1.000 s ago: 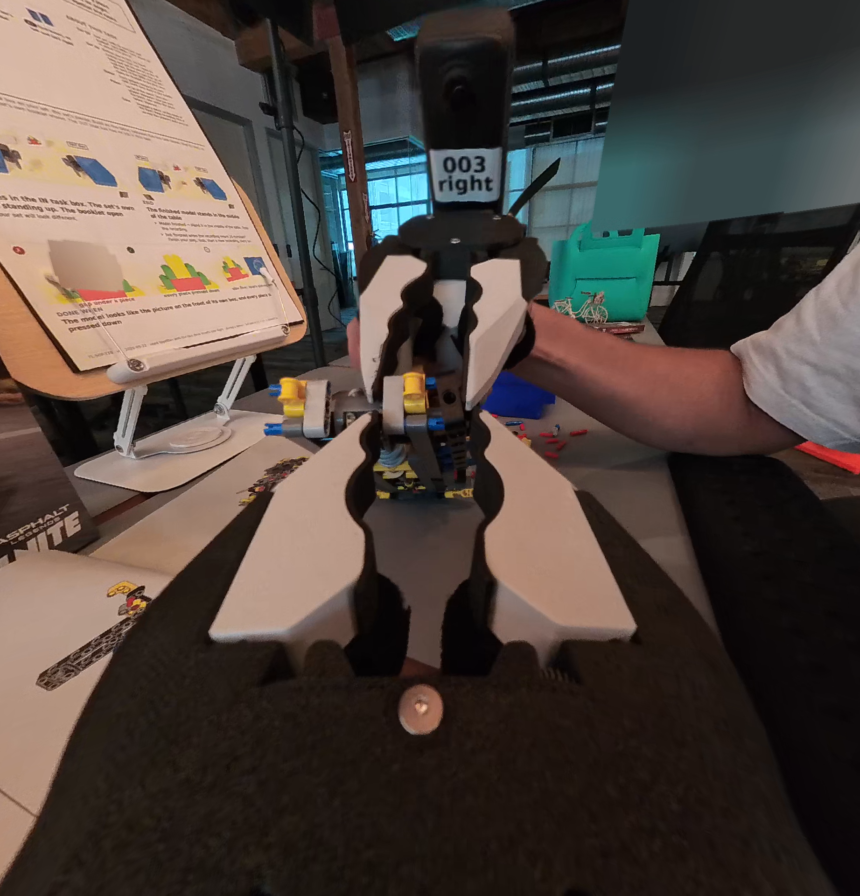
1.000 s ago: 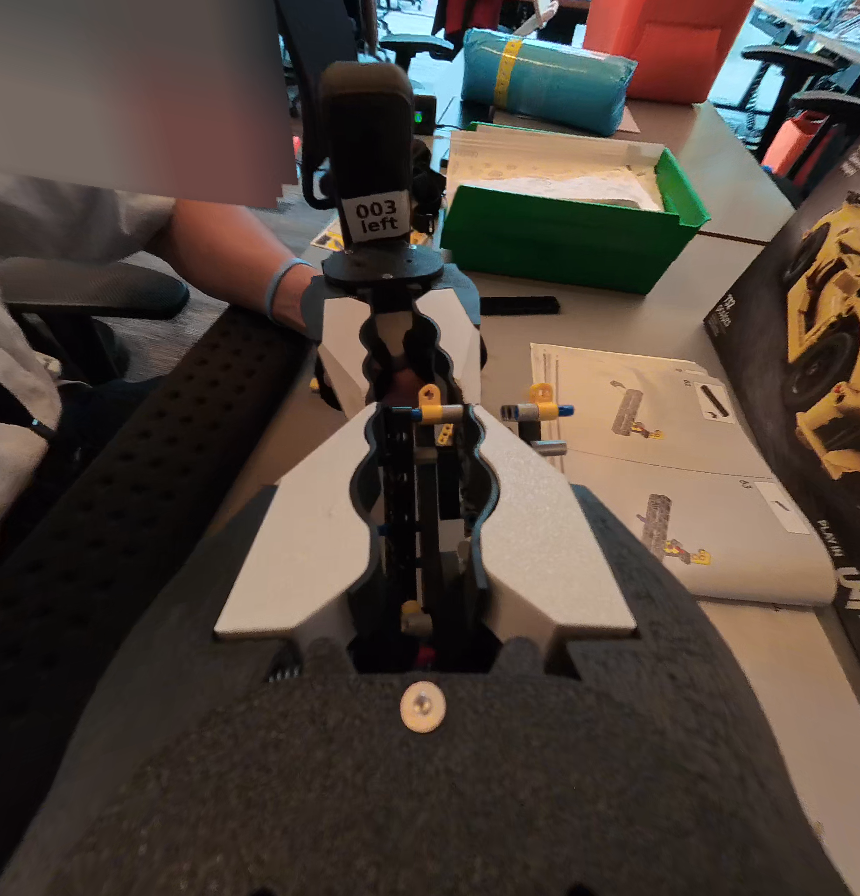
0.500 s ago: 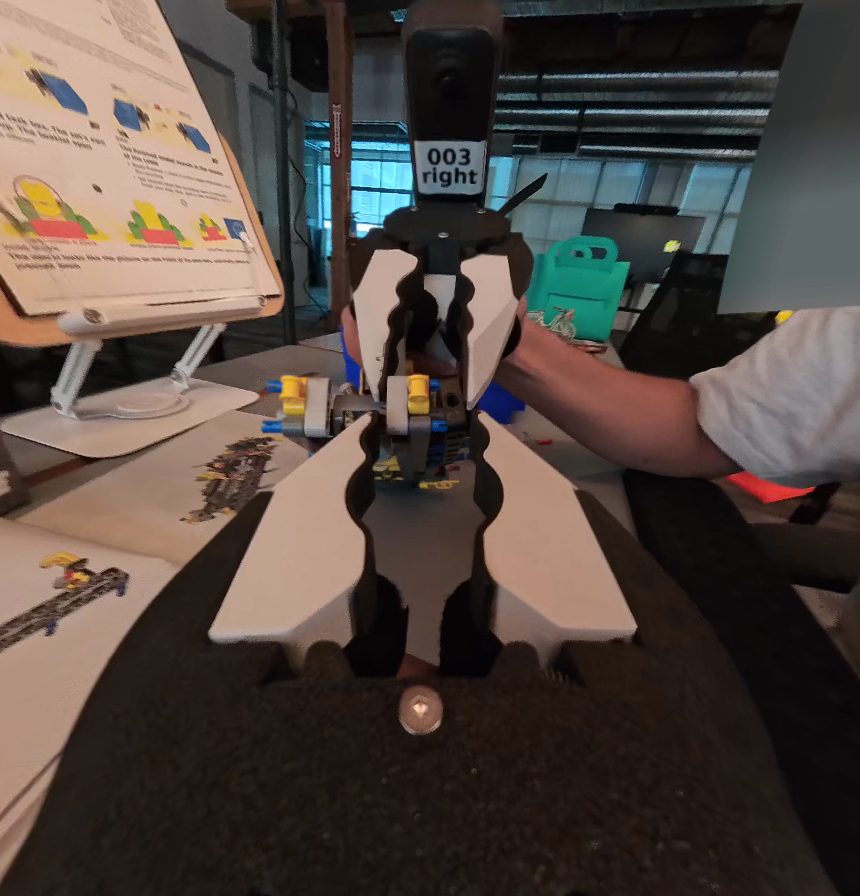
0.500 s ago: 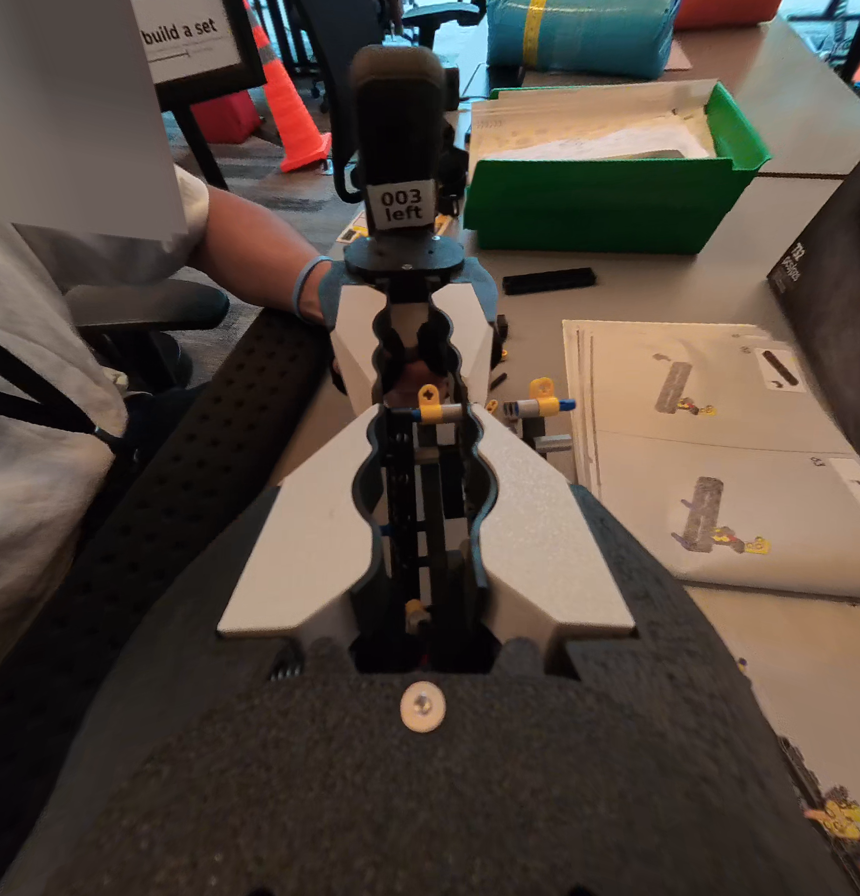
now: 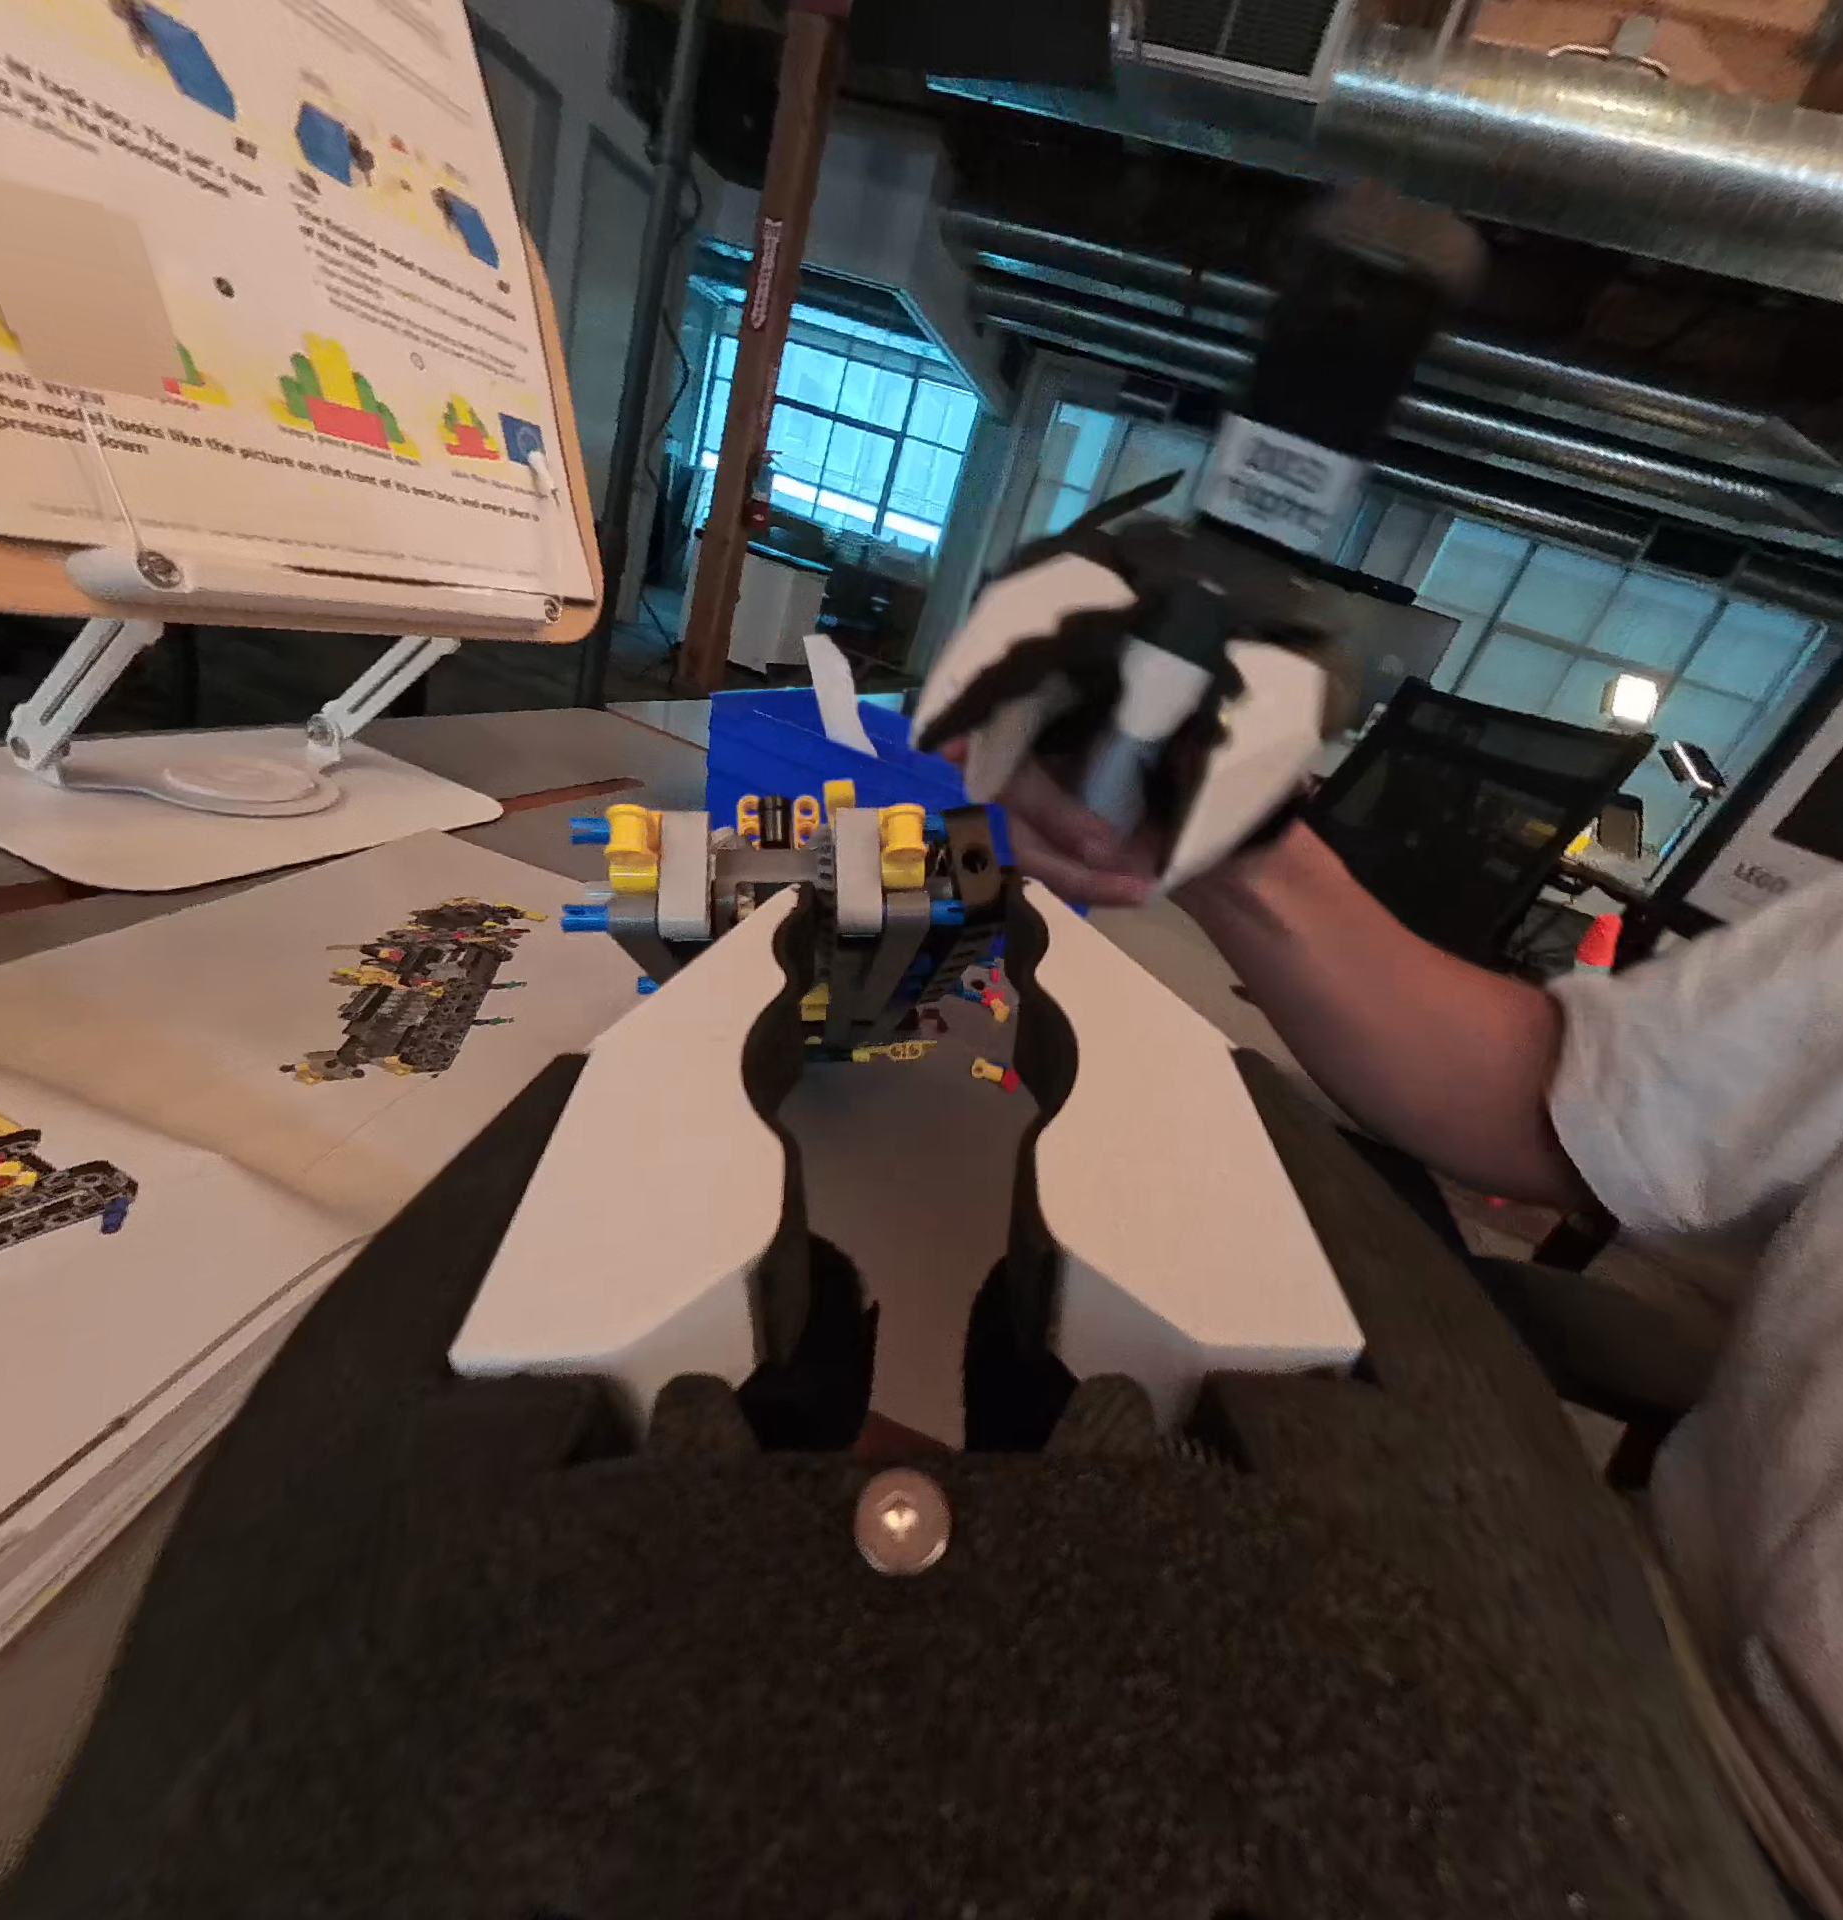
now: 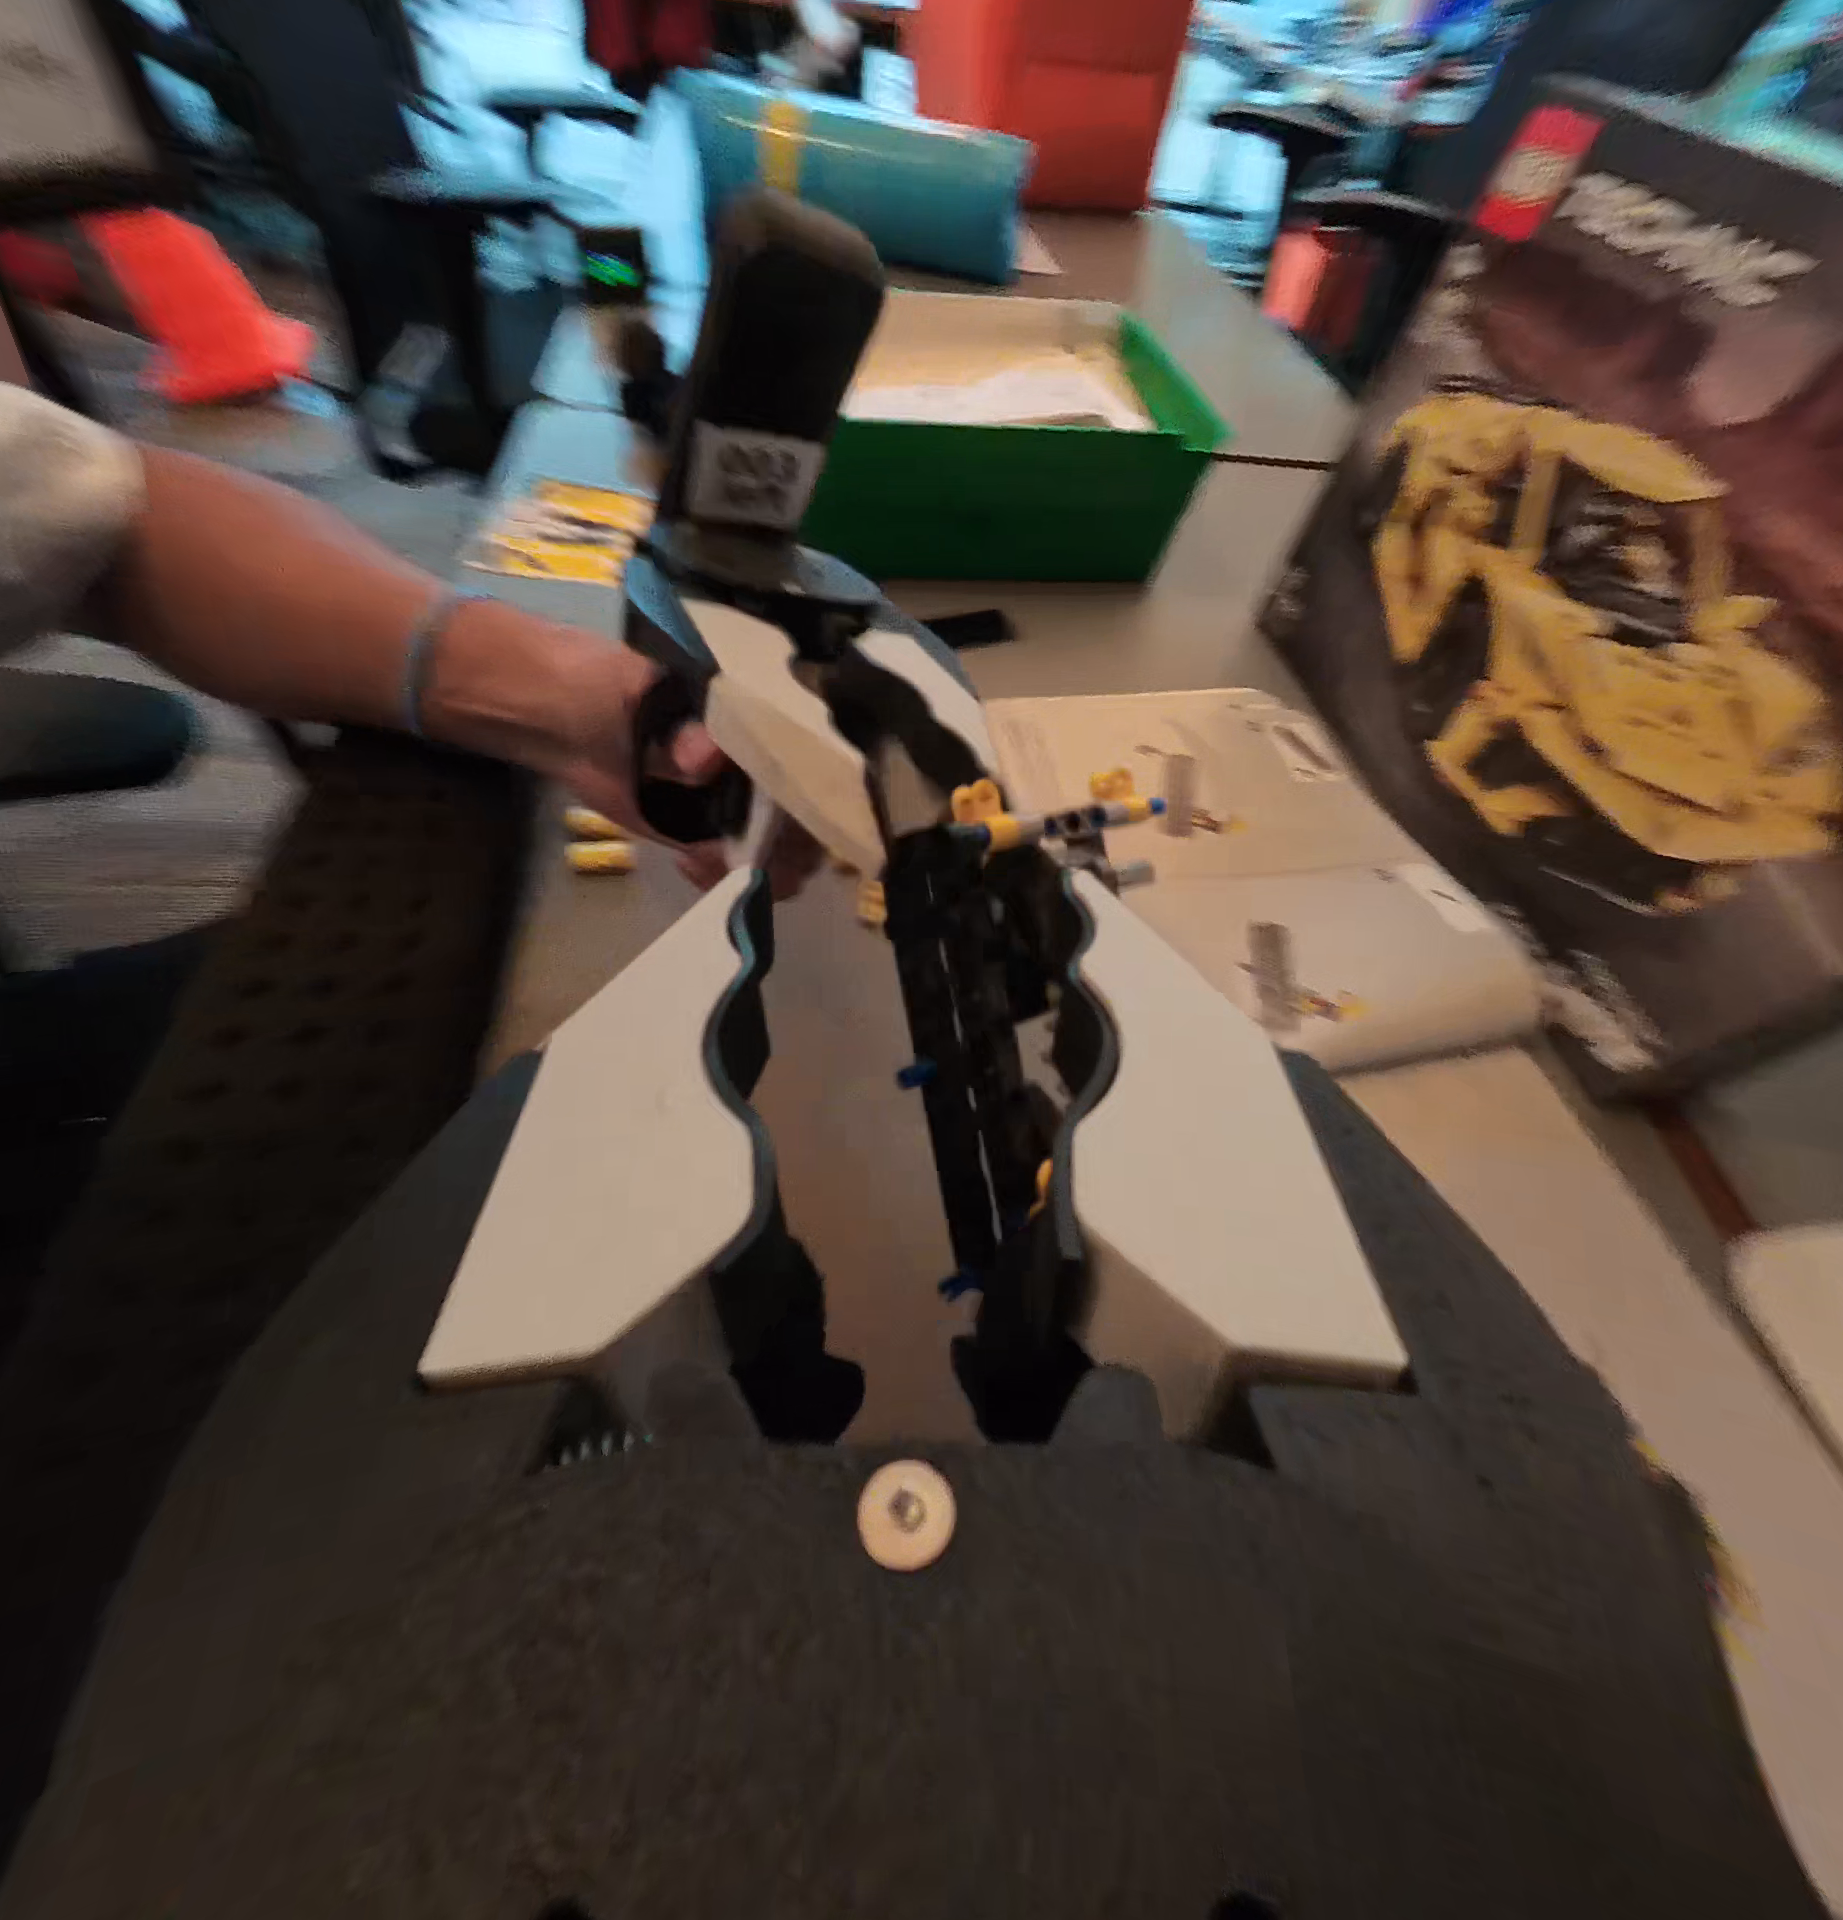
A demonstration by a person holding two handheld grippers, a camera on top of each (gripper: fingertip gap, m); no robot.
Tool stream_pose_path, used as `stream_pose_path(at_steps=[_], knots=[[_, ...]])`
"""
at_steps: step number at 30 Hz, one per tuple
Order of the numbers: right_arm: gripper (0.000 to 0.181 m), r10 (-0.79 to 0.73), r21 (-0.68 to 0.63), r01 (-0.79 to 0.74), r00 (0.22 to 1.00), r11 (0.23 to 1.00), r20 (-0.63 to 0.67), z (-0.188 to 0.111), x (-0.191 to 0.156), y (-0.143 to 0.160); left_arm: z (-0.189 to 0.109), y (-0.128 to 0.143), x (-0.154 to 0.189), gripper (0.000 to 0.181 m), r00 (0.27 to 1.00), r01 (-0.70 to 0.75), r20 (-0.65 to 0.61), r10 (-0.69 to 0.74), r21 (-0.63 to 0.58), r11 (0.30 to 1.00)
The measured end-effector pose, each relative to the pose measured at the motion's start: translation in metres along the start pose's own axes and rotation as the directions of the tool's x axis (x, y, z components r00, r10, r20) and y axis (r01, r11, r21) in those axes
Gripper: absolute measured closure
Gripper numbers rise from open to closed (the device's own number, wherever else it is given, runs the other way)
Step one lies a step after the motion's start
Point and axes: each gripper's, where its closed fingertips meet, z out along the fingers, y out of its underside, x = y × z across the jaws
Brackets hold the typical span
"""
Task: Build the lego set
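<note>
Black and grey beams with yellow and blue connectors make up the lego assembly point(image 5: 844, 904), which is clamped at its near end between the white fingers of the left gripper point(image 5: 901, 914), held above the table point(image 5: 543, 748). In the right wrist view the same assembly point(image 6: 974, 1039) is seen lying against the inner face of one finger only, while the right gripper point(image 6: 912, 883) is spread wide with a clear gap on the other side; from the left wrist view that gripper point(image 5: 1093, 779) is seen lifted and tilted off to the side, blurred. An open instruction booklet point(image 5: 273, 997) is spread beside the assembly. Farther off, a blue bin point(image 5: 792, 748), a green bin point(image 6: 1010, 488), the set's box point(image 6: 1623, 582) and a stand-mounted instruction sheet point(image 5: 252, 312) are found.
</note>
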Motion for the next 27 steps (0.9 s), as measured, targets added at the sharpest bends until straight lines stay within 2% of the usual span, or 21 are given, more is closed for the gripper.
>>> stream_pose_path(at_steps=[2,3,4,5,6,11,12,14,16,18,19,21,24,26,27], knots=[[0.131,-0.152,-0.09,0.133,0.954,0.987,-0.258,-0.005,0.004,0.007,0.007,-0.003,0.007,0.145,1.0,-0.026,0.009,0.026,-0.014,1.0],[0.133,-0.255,-0.141,0.217,0.889,0.966,-0.382,-0.008,0.009,0.007,0.012,-0.004,0.012,0.145,0.999,-0.052,0.011,0.052,-0.029,0.998],[0.143,-0.349,-0.193,0.292,0.82,0.937,-0.453,-0.011,0.011,0.006,0.016,-0.005,0.014,0.145,0.997,-0.067,0.031,0.068,-0.041,0.997],[0.157,-0.387,-0.223,0.318,0.79,0.922,-0.475,-0.011,0.009,0.005,0.02,-0.008,0.012,0.146,0.996,-0.063,0.061,0.066,-0.048,0.997],[0.159,-0.393,-0.243,0.311,0.774,0.919,-0.497,-0.013,0.01,0.005,0.023,-0.009,0.012,0.146,0.996,-0.045,0.076,0.049,-0.056,0.997],[0.156,-0.386,-0.263,0.286,0.758,0.921,-0.526,-0.031,0.012,0.007,0.038,-0.009,0.019,0.145,0.994,-0.067,0.086,0.074,-0.085,0.994],[0.144,-0.389,-0.267,0.287,0.758,0.92,-0.524,-0.033,0.01,0.007,0.04,-0.01,0.021,0.145,0.993,-0.074,0.082,0.082,-0.088,0.993],[0.136,-0.362,-0.268,0.256,0.78,0.929,-0.51,-0.037,0.005,0.011,0.046,-0.011,0.025,0.145,0.992,-0.089,0.084,0.097,-0.096,0.991],[0.139,-0.347,-0.265,0.238,0.771,0.935,-0.534,-0.039,0.009,0.012,0.051,-0.011,0.031,0.145,0.991,-0.104,0.077,0.113,-0.112,0.988],[0.154,-0.381,-0.295,0.252,0.733,0.922,-0.563,-0.042,0.018,0.014,0.057,-0.01,0.037,0.145,0.986,-0.135,0.08,0.146,-0.129,0.982],[0.155,-0.389,-0.287,0.269,0.728,0.919,-0.564,-0.043,0.019,0.013,0.059,-0.011,0.038,0.145,0.983,-0.152,0.086,0.164,-0.137,0.979],[0.155,-0.343,-0.239,0.252,0.775,0.938,-0.53,-0.048,0.017,0.012,0.059,-0.018,0.043,0.144,0.977,-0.199,0.048,0.207,-0.142,0.97],[0.155,-0.276,-0.131,0.243,0.825,0.961,-0.493,-0.068,0.022,0.008,0.043,-0.053,0.043,0.143,0.963,-0.268,0.011,0.268,-0.032,0.963],[0.155,-0.19,-0.022,0.2,0.885,0.98,-0.425,-0.079,0.025,0.003,0.038,-0.063,0.027,0.128,0.956,-0.295,-0.004,0.295,-0.049,0.954],[0.156,-0.162,0.025,0.186,0.908,0.982,-0.386,-0.084,0.026,0.0,0.04,-0.057,0.021,0.119,0.952,-0.306,-0.045,0.303,-0.093,0.947]])
